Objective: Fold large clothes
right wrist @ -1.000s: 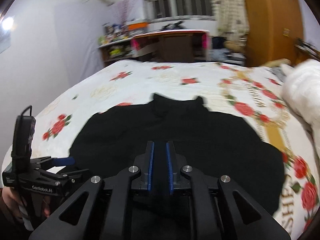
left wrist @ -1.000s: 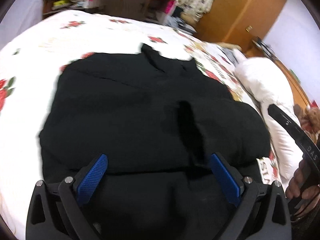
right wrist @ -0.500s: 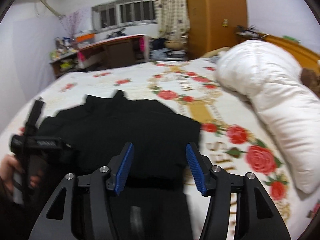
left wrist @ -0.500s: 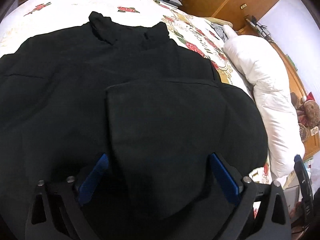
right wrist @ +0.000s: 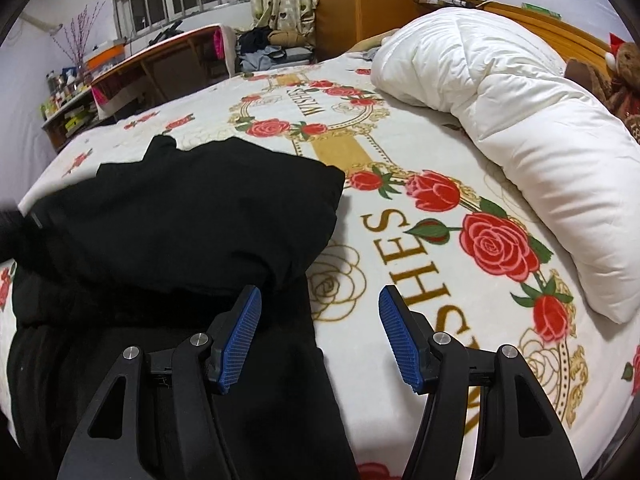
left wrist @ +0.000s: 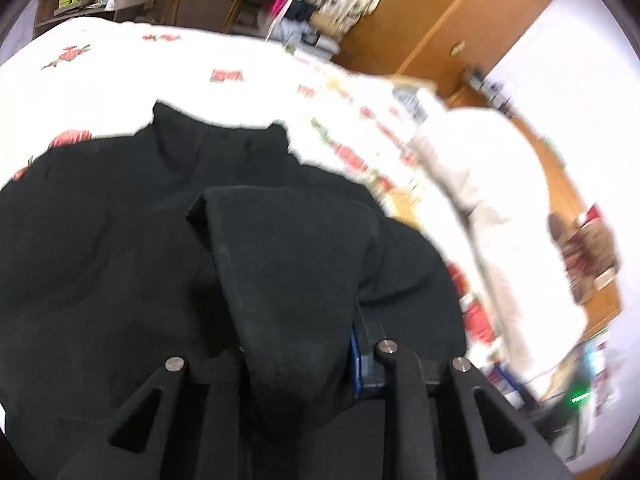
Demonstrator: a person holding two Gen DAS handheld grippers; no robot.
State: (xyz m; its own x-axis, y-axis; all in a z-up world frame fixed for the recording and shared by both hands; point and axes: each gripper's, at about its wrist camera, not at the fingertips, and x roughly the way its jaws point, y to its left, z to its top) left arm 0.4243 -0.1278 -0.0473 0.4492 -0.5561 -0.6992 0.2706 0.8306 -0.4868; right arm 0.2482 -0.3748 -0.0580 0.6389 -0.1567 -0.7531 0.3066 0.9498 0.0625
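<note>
Black garment is laid on the bed, collar end toward 12 o'clock in the left wrist view, body spread flat across the rose-print cover. 1 flap of the garment, probably a sleeve or side panel, is pinched in the left gripper; its fingers are drawn narrow on the cloth, 1 blue pad edge showing at 3 o'clock of the flap. Flap is lifted over the garment middle, not yet laid down.

Right gripper is held with fingers wide apart and nothing between them, at the garment's right edge; garment sits at 10 o'clock, bare bed cover at 1 o'clock. White duvet is bunched well apart at 2 o'clock.

Progress judged early to middle: right side looks already folded in as a thick doubled edge. Left to do: flap to be laid and smoothed, then lengthwise folds.
</note>
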